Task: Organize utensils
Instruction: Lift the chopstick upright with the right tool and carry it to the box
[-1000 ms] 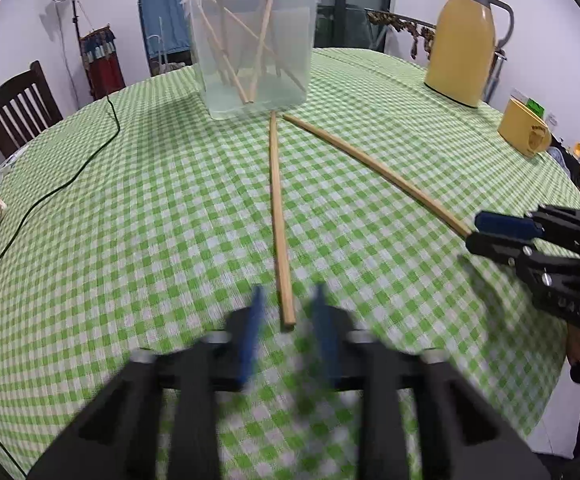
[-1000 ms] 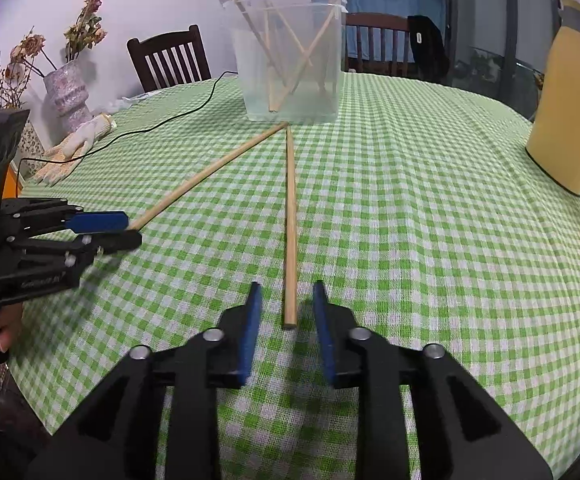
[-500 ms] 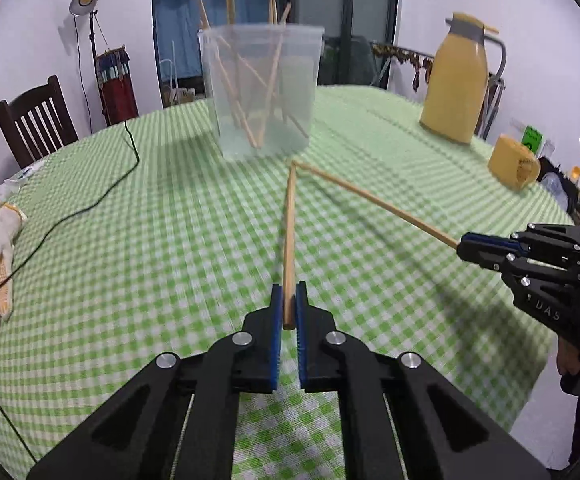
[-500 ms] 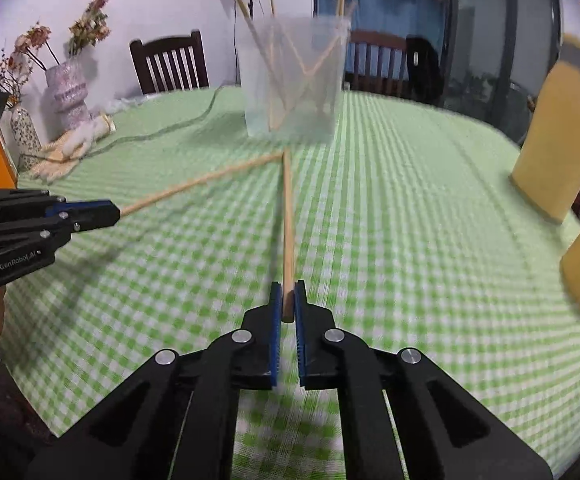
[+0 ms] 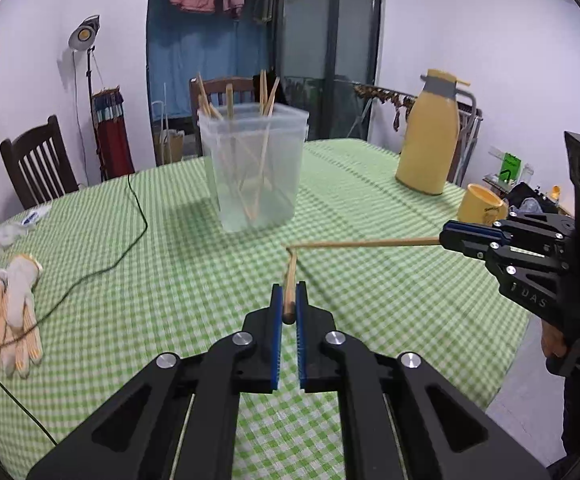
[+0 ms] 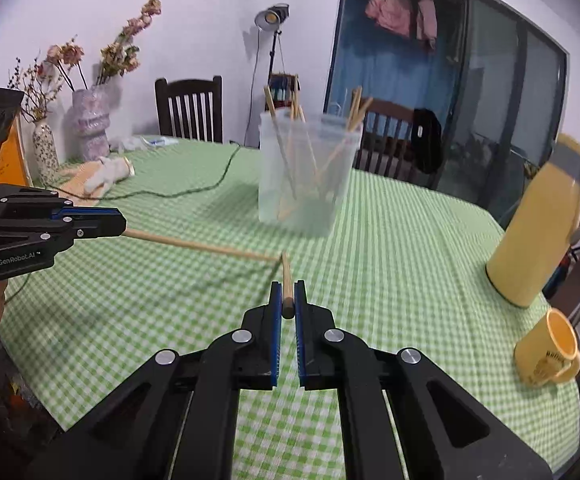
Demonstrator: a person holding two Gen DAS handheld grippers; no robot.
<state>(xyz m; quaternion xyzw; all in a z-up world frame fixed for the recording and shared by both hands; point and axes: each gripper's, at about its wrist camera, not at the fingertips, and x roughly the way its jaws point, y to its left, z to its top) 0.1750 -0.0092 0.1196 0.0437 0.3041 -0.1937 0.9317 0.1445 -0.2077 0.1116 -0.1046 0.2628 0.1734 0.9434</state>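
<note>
While we look along both pairs of tongs, we see two long, thin, pale wooden chopsticks lifted above a table [image 5: 169, 248] with a green and white checked cloth. Our left tongs [image 5: 288, 306] are closed tight on the thick end of one chopstick [image 5: 290, 276], blue pads pressing either side. Our right tongs [image 6: 288, 304] are clamped the same way on the end of the other chopstick [image 6: 285, 280]; in the left view this one [image 5: 370, 243] runs level from the right tongs [image 5: 448, 237]. The two far tips meet or nearly touch in mid-air; we cannot tell which. Just beyond them a clear plastic tub [image 5: 255, 172] stands upright on the cloth, with more chopsticks leaning inside it. A yellow jug [image 5: 430, 140] and a yellow mug [image 5: 482, 210] sit to the right, and work gloves [image 5: 9, 312] lie to the left.
</note>
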